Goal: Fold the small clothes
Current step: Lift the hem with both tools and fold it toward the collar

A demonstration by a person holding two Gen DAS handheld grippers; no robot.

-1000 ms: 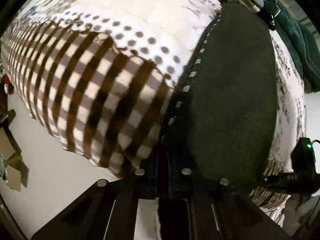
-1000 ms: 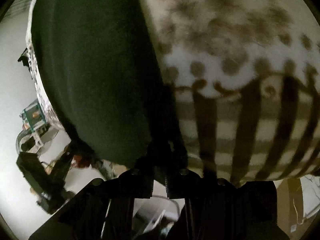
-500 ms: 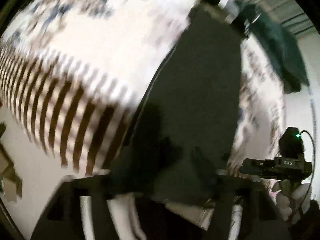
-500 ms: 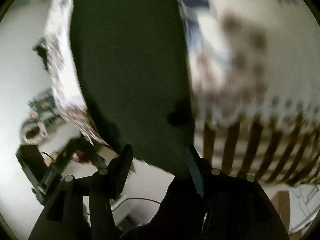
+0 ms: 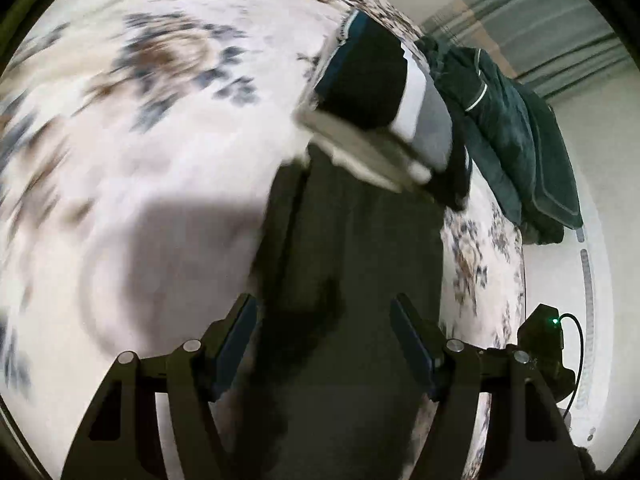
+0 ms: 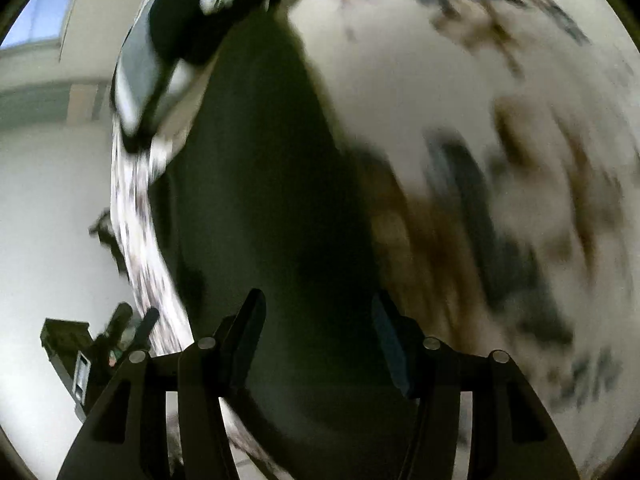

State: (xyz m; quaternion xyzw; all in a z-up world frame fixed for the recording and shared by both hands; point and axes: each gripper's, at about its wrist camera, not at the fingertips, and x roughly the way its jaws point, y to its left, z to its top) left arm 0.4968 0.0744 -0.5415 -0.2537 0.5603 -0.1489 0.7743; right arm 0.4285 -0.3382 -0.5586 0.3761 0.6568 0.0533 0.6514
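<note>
A long dark garment (image 5: 360,248) lies flat on a bed with a cream floral cover (image 5: 152,128). It runs away from both grippers, and also shows in the right wrist view (image 6: 260,184). My left gripper (image 5: 324,320) is open, its jaws wide apart above the garment's near end. My right gripper (image 6: 316,320) is open too, its jaws spread over the near end of the same garment. Neither holds anything. Both views are blurred by motion.
Folded black, white and grey clothes (image 5: 384,96) are stacked at the garment's far end, also seen in the right wrist view (image 6: 180,40). A dark green blanket (image 5: 516,136) is heaped at the far right. The other gripper's body (image 5: 540,336) shows at the bed's right edge.
Both grippers were shut on the dark garment's near edge; they have let go, opened wide and swung up and forward over the bed. The garment now lies flat.
</note>
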